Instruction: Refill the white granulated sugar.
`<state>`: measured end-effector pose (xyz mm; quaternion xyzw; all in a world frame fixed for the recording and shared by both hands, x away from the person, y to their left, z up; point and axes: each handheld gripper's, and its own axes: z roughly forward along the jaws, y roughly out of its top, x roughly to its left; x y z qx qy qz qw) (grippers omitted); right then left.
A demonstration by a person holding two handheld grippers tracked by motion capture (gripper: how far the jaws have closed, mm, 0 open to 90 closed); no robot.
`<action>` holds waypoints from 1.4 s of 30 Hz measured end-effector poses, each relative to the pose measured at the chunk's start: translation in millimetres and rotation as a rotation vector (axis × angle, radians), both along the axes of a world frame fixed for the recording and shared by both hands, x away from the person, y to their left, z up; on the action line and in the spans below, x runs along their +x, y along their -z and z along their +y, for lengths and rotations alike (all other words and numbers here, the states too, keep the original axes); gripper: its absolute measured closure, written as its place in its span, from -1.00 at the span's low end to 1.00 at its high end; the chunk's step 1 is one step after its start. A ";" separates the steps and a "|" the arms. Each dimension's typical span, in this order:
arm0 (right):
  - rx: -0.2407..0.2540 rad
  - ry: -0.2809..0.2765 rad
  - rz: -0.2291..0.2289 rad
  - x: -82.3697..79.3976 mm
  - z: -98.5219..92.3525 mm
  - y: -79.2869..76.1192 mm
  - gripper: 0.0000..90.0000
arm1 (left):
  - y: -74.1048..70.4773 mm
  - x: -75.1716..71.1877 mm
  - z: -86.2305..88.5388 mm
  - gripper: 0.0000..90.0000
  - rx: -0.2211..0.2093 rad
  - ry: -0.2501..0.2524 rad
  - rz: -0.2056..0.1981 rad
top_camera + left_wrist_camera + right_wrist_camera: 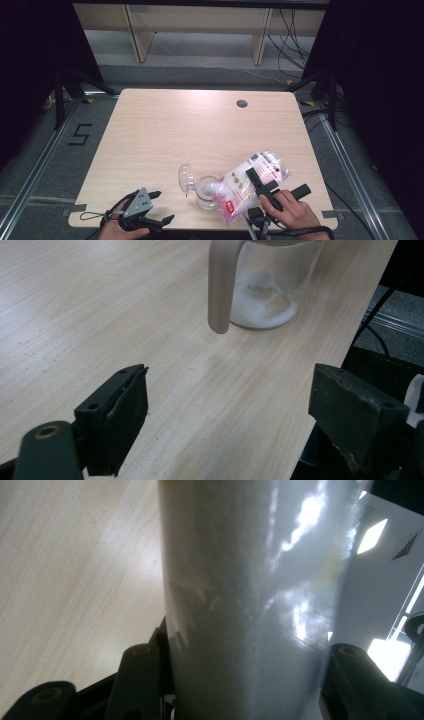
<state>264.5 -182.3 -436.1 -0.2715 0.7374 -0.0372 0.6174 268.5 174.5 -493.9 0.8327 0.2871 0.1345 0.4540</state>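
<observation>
One plastic bag (247, 182) of white powder (red print on its front) is clamped between the jaws of the right gripper (260, 186), tilted with its lower corner over the mouth of one glass jar (206, 192). The jar stands near the front edge of the table (165, 130), a little white powder on its bottom, its one hinged lid (185, 177) swung open leftward. The left gripper (159, 206) rests at the front edge, jaws spread and holding nothing.
</observation>
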 end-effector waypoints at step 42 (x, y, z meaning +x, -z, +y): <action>0.008 0.007 0.005 -1.6 2.3 -2.5 0.25 | -1.1 0.2 1.4 -0.65 0.012 0.005 -0.005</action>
